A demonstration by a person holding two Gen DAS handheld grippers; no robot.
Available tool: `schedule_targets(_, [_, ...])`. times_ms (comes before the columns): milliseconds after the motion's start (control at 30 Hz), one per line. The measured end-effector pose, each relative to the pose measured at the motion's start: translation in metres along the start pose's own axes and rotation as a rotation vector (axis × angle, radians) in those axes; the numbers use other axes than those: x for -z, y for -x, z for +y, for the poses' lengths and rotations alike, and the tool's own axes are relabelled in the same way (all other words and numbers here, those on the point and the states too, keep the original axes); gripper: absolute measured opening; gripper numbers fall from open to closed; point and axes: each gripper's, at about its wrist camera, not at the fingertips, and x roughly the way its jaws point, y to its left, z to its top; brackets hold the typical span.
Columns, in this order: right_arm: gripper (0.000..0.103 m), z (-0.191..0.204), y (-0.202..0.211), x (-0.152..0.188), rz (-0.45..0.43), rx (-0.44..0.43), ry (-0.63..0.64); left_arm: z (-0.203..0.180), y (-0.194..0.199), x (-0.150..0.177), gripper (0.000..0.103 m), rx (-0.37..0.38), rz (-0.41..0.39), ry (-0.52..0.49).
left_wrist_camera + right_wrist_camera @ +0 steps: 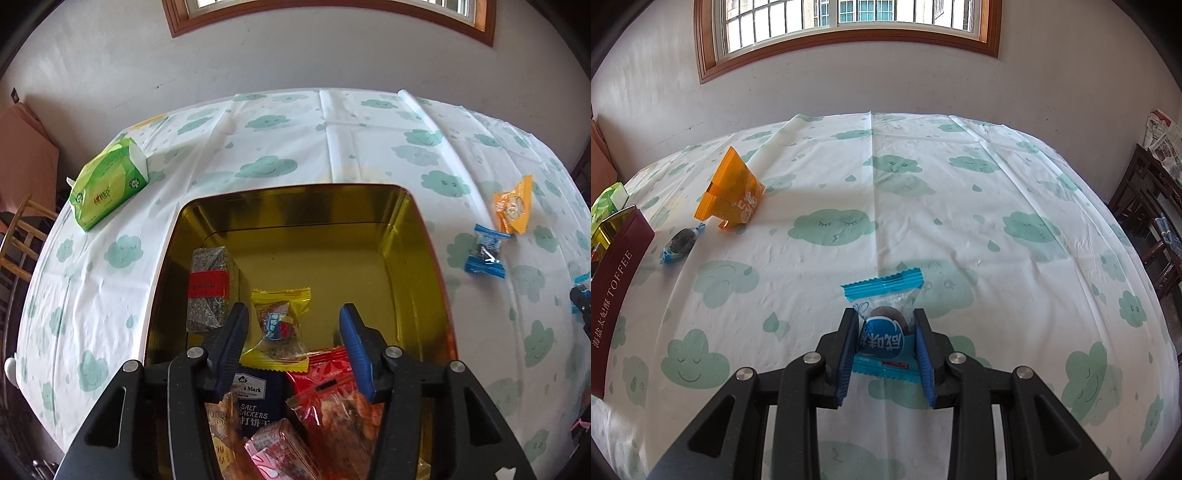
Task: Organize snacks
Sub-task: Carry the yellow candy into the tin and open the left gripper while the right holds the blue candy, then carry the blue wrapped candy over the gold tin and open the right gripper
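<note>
The surface [923,192], under a white cloth printed with green clouds, is carrying everything. The gold-lined toffee tin [417,229] is sitting at its near left part, already holding a grey block with a red band [210,284], a yellow-edged sweet [280,325], a dark cracker pack [255,398] and a red bag of snacks [340,398].

The left claw [293,339] is hanging spread wide over the tin, gripping nothing. The right claw [886,343] is pinching the blue-wrapped snack [884,332] by its sides, well right of the tin, low over the cloth; whether the snack is lifted clear I cannot tell.

To do this step well, I would judge the person is needing to keep the squeeze steady on the slippery wrapper, raise it above the tin's wall and let go over the bare far part of the tin's floor rather than onto the heap.

Around them, a green tissue pack [109,181] is lying far left. An orange packet [733,188] and a small blue twist-wrapped sweet [681,240] are waiting just right of the tin, near the carry path, so a low sweep could nudge them. The left claw itself is crowding the near part of the tin.
</note>
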Motion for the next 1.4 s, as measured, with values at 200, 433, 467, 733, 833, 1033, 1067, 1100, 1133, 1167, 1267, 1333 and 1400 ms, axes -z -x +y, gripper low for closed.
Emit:
schedule_targets(200, [0.031, 0.000, 0.000, 0.000, 0.000, 0.001, 0.001, -0.002, 0.018, 0.003, 0.057, 0.008, -0.040, -0.002])
schedule_targets(433, [0.031, -0.001, 0.000, 0.000, 0.000, 0.001, 0.001, 0.013, 0.036, 0.020, 0.062, 0.004, -0.047, 0.053])
schedule_targets(467, [0.031, 0.000, 0.000, 0.000, 0.000, 0.002, 0.002, 0.016, 0.037, 0.023, 0.062, 0.004, -0.041, 0.065])
schedule_targets(733, [0.030, -0.002, 0.000, 0.001, -0.001, 0.005, 0.004, 0.034, 0.042, 0.041, 0.066, -0.018, -0.016, 0.098])
schedule_targets(833, [0.029, -0.002, 0.000, 0.001, 0.000, 0.010, 0.006, 0.041, 0.043, 0.045, 0.069, -0.014, -0.017, 0.119])
schedule_targets(1033, [0.028, 0.000, 0.003, 0.000, 0.008, 0.029, 0.008, 0.051, 0.047, 0.054, 0.076, 0.006, -0.032, 0.156])
schedule_targets(1067, [0.028, 0.003, 0.005, -0.001, 0.003, 0.030, 0.011, 0.052, 0.048, 0.055, 0.079, 0.017, -0.036, 0.162])
schedule_targets(1100, [0.028, 0.008, 0.009, -0.002, -0.006, 0.026, 0.015, 0.053, 0.048, 0.056, 0.082, 0.019, -0.036, 0.165])
schedule_targets(1133, [0.028, 0.012, 0.013, -0.004, -0.015, 0.015, 0.021, 0.053, 0.050, 0.057, 0.085, 0.019, -0.042, 0.164])
schedule_targets(1167, [0.028, 0.018, 0.016, -0.005, -0.020, 0.009, 0.029, 0.054, 0.051, 0.058, 0.088, 0.018, -0.047, 0.164])
schedule_targets(1267, [0.028, 0.039, 0.025, -0.010, -0.032, -0.031, 0.063, 0.056, 0.057, 0.060, 0.089, 0.011, -0.067, 0.168])
schedule_targets(1333, [0.028, 0.056, 0.033, -0.013, -0.040, -0.075, 0.093, 0.058, 0.060, 0.062, 0.092, 0.016, -0.079, 0.171])
schedule_targets(1400, [0.028, 0.075, 0.038, -0.017, -0.035, -0.131, 0.108, 0.062, 0.062, 0.064, 0.093, 0.001, -0.083, 0.181])
